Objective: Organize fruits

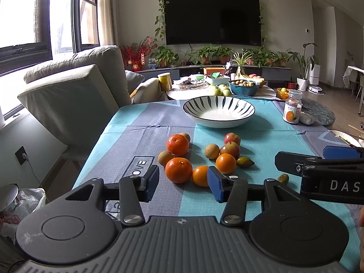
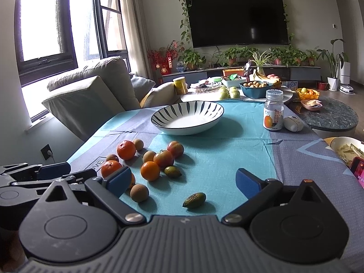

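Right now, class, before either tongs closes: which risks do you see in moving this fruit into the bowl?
1. The oranges lie touching; gripping one may roll its neighbours.
2. Left tongs and right tongs, both open, sit close together and might collide.
3. The jar stands beside the striped bowl; a wide swing could topple it.

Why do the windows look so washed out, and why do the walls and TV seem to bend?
Left wrist view: the window is blown out by daylight, and the fruit shadows fall to the right. Right wrist view: the fisheye lens bows the TV, and the window glares white.
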The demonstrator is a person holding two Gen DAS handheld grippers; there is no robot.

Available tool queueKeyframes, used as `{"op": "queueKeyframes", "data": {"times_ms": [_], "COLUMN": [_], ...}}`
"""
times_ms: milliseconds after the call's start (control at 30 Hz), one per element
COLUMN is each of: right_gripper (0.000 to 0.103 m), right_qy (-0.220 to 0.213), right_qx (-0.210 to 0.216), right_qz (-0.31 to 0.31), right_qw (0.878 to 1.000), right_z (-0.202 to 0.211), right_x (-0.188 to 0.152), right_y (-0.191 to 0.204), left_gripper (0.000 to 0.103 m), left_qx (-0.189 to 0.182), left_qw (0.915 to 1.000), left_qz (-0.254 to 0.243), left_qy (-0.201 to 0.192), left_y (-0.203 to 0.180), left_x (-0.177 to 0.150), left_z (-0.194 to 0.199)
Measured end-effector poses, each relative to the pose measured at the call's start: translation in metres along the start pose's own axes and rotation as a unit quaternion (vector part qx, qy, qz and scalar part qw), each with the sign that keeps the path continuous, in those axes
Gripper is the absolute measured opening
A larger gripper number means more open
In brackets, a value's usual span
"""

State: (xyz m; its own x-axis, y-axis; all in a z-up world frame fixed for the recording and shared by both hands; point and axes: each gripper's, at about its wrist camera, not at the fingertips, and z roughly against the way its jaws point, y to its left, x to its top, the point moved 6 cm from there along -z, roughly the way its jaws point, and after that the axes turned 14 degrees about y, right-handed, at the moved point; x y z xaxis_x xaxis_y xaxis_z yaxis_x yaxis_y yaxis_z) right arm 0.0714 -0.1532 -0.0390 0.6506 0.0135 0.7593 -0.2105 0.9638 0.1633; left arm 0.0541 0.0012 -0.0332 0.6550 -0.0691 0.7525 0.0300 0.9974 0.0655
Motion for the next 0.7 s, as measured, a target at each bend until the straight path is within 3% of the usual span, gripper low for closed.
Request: {"op": "queueKeyframes", "data": {"times_ms": [700], "right_gripper": [0.078], "right_qy": [0.016], "right_qx": [0.013], "right_qz": [-0.01], "right_qw": [1.0], "right_z": [-0.0034], "right_x": [-0.004], "right_y": [-0.0024], "left_gripper": [0.045], "left_qx": [-0.001], "left_qw": [1.0], "left_qz": [-0.001], "left_qy": [0.003], "left_y": [-0.0022], "left_x": [-0.0024], "left_z": [0.0002]}}
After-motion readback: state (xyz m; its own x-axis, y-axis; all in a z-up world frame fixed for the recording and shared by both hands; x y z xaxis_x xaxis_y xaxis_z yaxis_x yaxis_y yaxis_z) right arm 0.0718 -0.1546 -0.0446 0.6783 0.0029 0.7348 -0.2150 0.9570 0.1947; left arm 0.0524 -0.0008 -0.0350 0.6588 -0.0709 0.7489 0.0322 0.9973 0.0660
